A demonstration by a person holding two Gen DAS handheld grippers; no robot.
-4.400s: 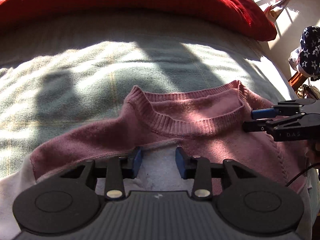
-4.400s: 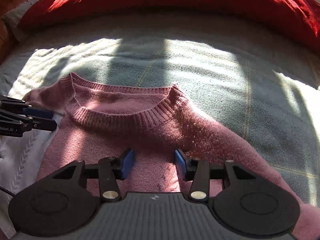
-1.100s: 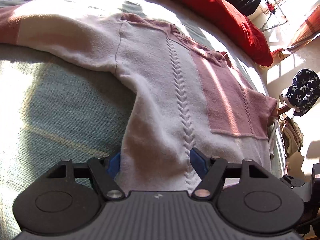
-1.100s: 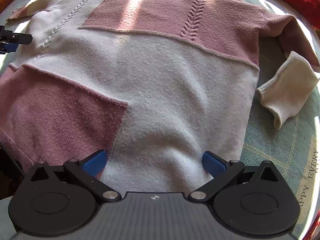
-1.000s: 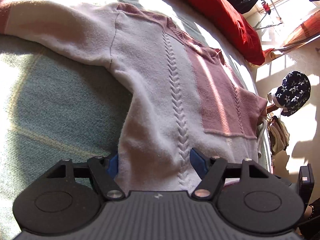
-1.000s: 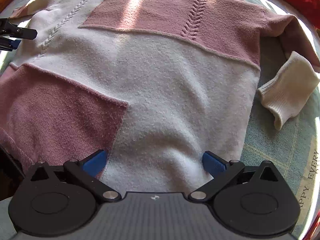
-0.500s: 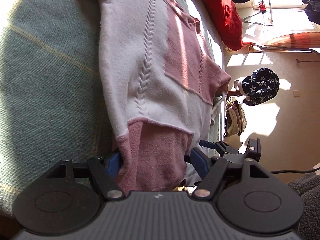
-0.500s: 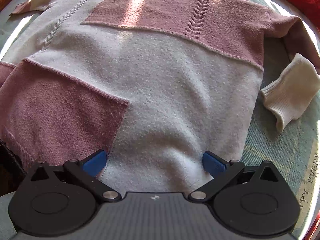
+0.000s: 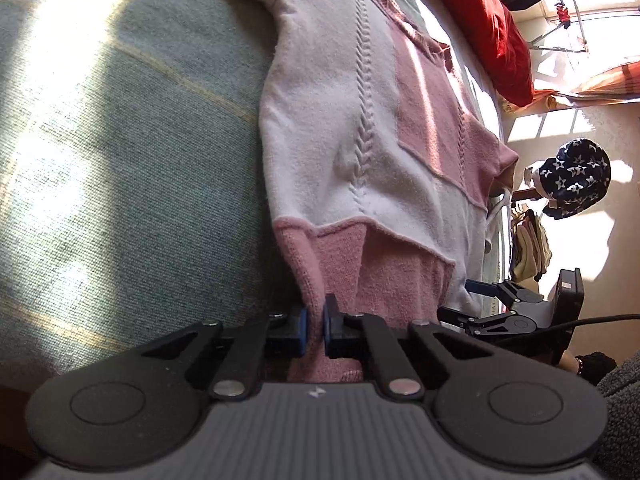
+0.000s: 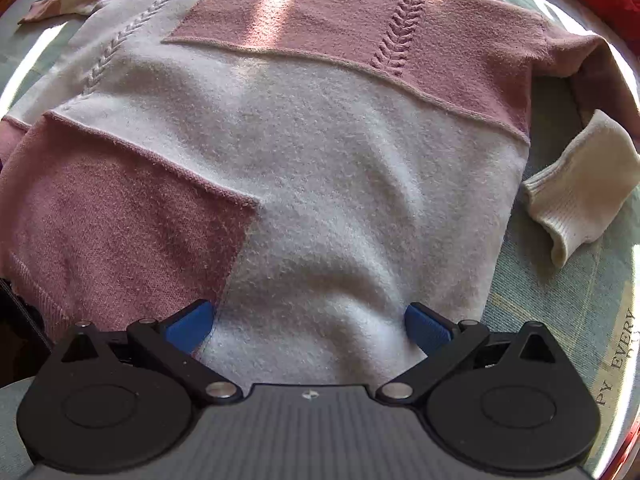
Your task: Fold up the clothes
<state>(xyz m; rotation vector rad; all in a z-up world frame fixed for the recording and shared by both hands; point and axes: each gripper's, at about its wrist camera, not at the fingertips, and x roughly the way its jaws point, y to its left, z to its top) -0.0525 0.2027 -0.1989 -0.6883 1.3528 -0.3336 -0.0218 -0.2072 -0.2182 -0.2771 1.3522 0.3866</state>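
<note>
Pink-and-white knit sweater (image 10: 320, 168) lies spread front-up on the green-grey bedspread (image 9: 120, 160), hem toward the near bed edge, neck toward the red pillow (image 9: 492, 20).

Left gripper (image 9: 315, 326) is pinched down on the pink hem corner — knit sits between the blue pads. Right gripper (image 10: 308, 326) has its jaws wide apart over the white hem section, nothing clamped.

Judgement: looks like a hem grab ahead of a fold toward the neck. To do it well, the right should bite the opposite hem corner through both layers, matching the left's depth, so the edge lifts level. Soft knit will sag between two grips, so keep light tension across it.

Edges: hem seems right at the bed's near edge; the left side seam runs along bare bedspread with open room. On the right, the white cuff (image 10: 580, 184) lies curled just beside the body, its sleeve doubled back — could drag or bunch into the fold. Far side has clear bedspread before the pillow.
</note>
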